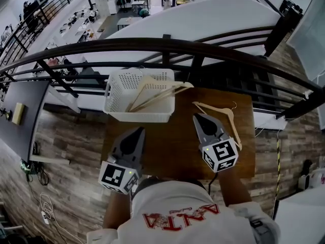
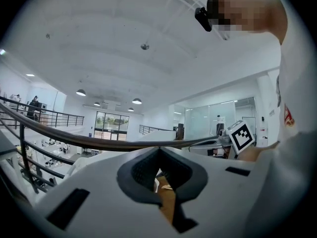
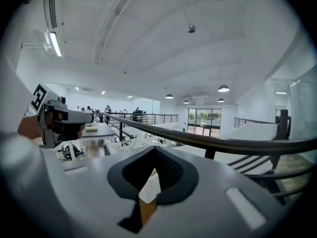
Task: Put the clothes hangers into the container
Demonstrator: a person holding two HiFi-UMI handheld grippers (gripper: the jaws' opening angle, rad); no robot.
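Note:
A white lattice basket (image 1: 122,93) stands at the table's far left edge. Light wooden hangers (image 1: 155,91) lie in it, their ends sticking out over its right rim. One more wooden hanger (image 1: 228,117) with a metal hook lies flat on the brown table (image 1: 172,146) at the right. My right gripper (image 1: 198,117) hovers shut and empty, its tip just short of that hanger's left arm. My left gripper (image 1: 139,131) is shut and empty, pointing at the basket's near wall. The basket (image 3: 130,144) also shows in the right gripper view.
A black curved railing (image 1: 167,46) runs just behind the table and basket, with a drop to a lower floor beyond it. The table is small; wood-plank floor (image 1: 71,136) lies on both sides of it. The person's white shirt (image 1: 183,217) fills the near edge.

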